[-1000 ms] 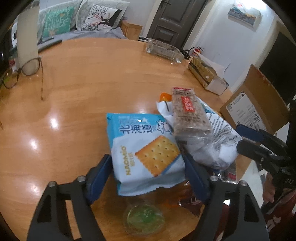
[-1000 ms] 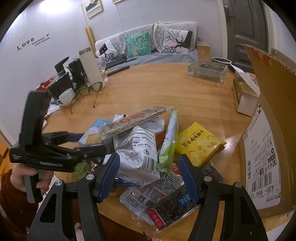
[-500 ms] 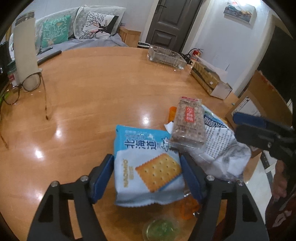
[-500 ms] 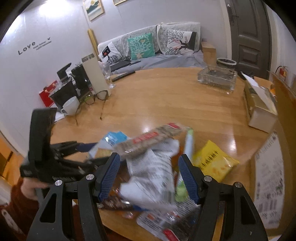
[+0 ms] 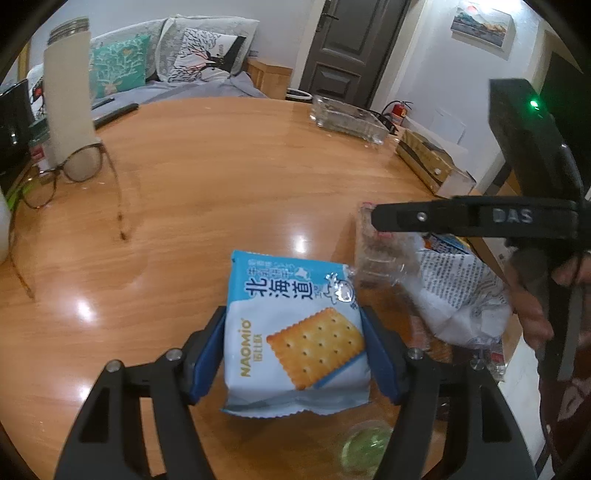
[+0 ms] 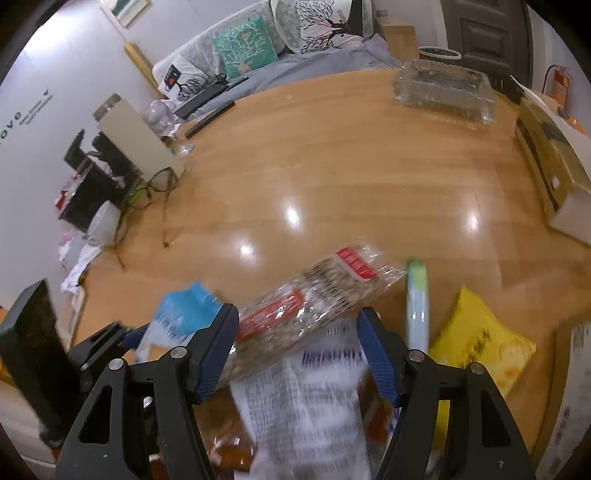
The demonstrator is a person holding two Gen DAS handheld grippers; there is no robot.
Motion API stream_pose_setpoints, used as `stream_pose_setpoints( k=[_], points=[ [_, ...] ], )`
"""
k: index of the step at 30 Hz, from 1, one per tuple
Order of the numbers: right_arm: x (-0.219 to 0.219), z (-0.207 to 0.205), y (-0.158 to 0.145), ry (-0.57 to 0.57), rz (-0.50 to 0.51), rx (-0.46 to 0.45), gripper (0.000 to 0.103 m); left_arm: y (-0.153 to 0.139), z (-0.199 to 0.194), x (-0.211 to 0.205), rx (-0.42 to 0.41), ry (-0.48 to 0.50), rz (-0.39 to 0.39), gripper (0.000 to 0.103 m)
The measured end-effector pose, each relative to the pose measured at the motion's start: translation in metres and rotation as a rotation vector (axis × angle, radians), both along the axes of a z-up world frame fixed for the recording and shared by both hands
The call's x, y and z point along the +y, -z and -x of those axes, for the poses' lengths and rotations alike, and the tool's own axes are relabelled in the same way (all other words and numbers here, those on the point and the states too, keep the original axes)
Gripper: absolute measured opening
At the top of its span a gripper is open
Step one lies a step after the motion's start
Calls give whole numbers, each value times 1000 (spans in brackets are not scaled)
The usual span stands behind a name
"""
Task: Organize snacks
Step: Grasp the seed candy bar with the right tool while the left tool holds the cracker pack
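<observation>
Since the earlier frame your left gripper (image 5: 293, 347) has been closing onto the blue cracker packet (image 5: 295, 332) on the worktop (image 5: 221, 177), while your right gripper (image 6: 297, 350), jaws apart, has swung over the unsorted snack pile (image 6: 306, 398).

Home living rm: sofa (image 6: 295, 48) w/ patterned cushions (image 6: 243, 44) behind a round wooden table (image 5: 221, 177). Framed pic (image 5: 482, 22) on the wall, panelled door (image 5: 351, 48), glasses (image 5: 66, 177), mug (image 6: 103, 221), glass tray (image 6: 443, 88), snack packs (image 6: 476, 343).
</observation>
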State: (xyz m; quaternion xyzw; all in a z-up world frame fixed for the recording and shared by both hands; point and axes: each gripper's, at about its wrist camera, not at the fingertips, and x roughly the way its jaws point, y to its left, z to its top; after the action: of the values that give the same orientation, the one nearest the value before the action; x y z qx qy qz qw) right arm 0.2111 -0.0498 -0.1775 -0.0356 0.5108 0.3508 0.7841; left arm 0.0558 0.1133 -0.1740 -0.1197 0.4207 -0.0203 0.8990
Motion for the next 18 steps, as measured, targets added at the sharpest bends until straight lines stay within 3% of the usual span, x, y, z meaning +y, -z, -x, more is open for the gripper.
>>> stream_pose_setpoints(
  k=[10, 15, 18],
  points=[
    [45, -3, -2, -96, 113, -25, 61, -16, 9, 45, -44, -90, -23, 66],
    [60, -12, -3, -59, 118, 48, 62, -24, 7, 60, -63, -113, -16, 66],
    [68, -26, 12, -33, 105, 170, 62, -25, 4, 68, -63, -122, -6, 66]
  ],
)
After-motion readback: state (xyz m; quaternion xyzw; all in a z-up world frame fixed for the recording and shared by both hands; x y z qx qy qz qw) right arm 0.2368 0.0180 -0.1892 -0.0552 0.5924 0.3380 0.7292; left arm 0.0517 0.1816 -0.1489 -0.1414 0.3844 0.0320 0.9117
